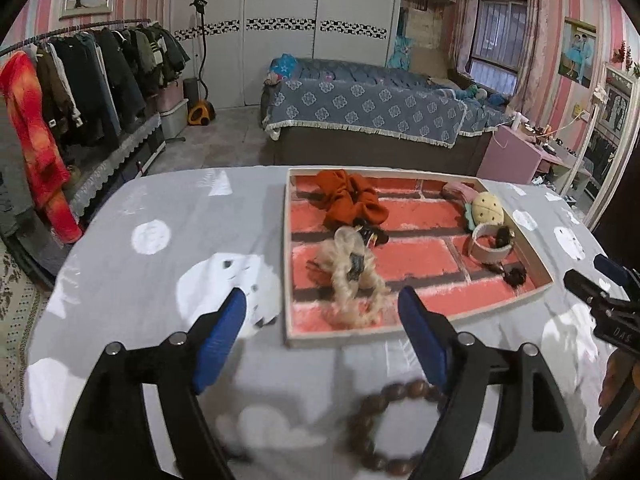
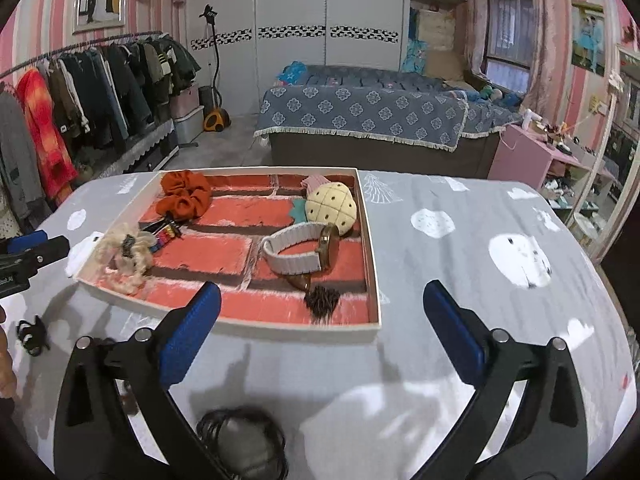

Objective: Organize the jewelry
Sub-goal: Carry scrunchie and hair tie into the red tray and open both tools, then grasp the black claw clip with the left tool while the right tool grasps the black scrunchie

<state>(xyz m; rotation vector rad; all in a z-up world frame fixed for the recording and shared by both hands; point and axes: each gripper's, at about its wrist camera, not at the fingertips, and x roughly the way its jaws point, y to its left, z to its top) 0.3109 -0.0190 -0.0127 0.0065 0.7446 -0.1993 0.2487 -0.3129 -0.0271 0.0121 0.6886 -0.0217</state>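
A white-rimmed tray (image 1: pixel 286 260) lined with a red brick print lies on the grey tablecloth. It holds an orange scrunchie (image 1: pixel 348 198), a blond braided scrunchie (image 1: pixel 352 280), a white-strapped watch (image 2: pixel 300 252), a pineapple-shaped plush piece (image 2: pixel 332 206) and a dark tassel (image 2: pixel 322 300). My left gripper (image 1: pixel 323 296) hangs open above the tray's near left corner, nothing between its blue pads. A brown wooden bead bracelet (image 1: pixel 384 428) lies on the cloth just below it. My right gripper (image 2: pixel 322 292) stands wide open and empty over the tray's near edge. Black hair ties (image 2: pixel 244 440) lie on the cloth beneath it.
A small black clip (image 2: pixel 32 334) lies on the cloth at the left. Beyond the table's far edge stand a bed (image 1: pixel 360 116), a clothes rack (image 1: pixel 80 80) at left and a pink cabinet (image 1: pixel 516 152) at right. A hand shows at the frame edge (image 2: pixel 6 364).
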